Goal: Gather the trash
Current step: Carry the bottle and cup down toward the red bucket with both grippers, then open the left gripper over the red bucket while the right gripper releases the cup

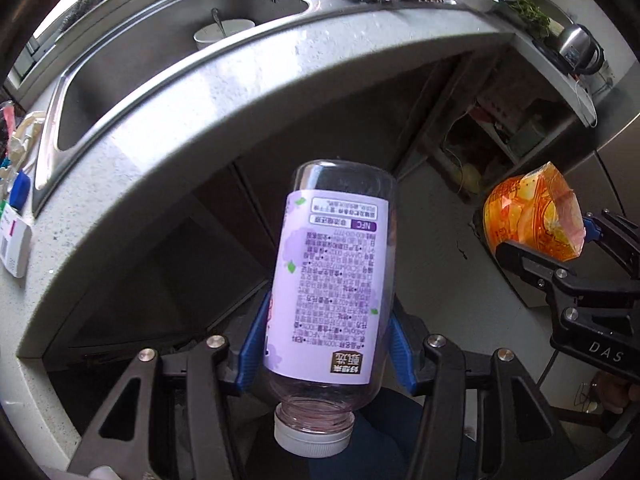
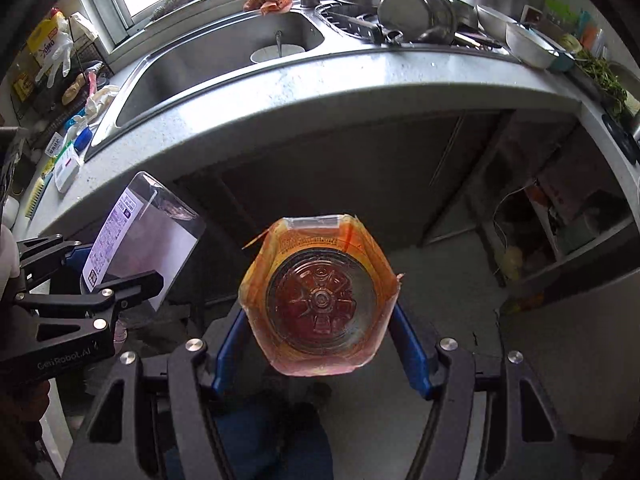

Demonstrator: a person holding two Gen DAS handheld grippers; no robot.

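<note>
The left gripper (image 1: 326, 344) has its jaws pinching a purple-labelled bottle (image 1: 332, 280), long axis toward 12 o'clock, cap nearest the hand. At 3 o'clock, the right gripper (image 2: 320, 344) clamps an orange-wrapped bottle (image 2: 320, 300), base outward.

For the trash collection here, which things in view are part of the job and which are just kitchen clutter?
Part of the job:
- purple-label bottle, empty, cap on, held in the left gripper
- orange-label bottle, held in the right gripper

Lying about:
- white bowl with a spoon, in the sink
- steel pans beside the sink
- greens on the counter
</note>
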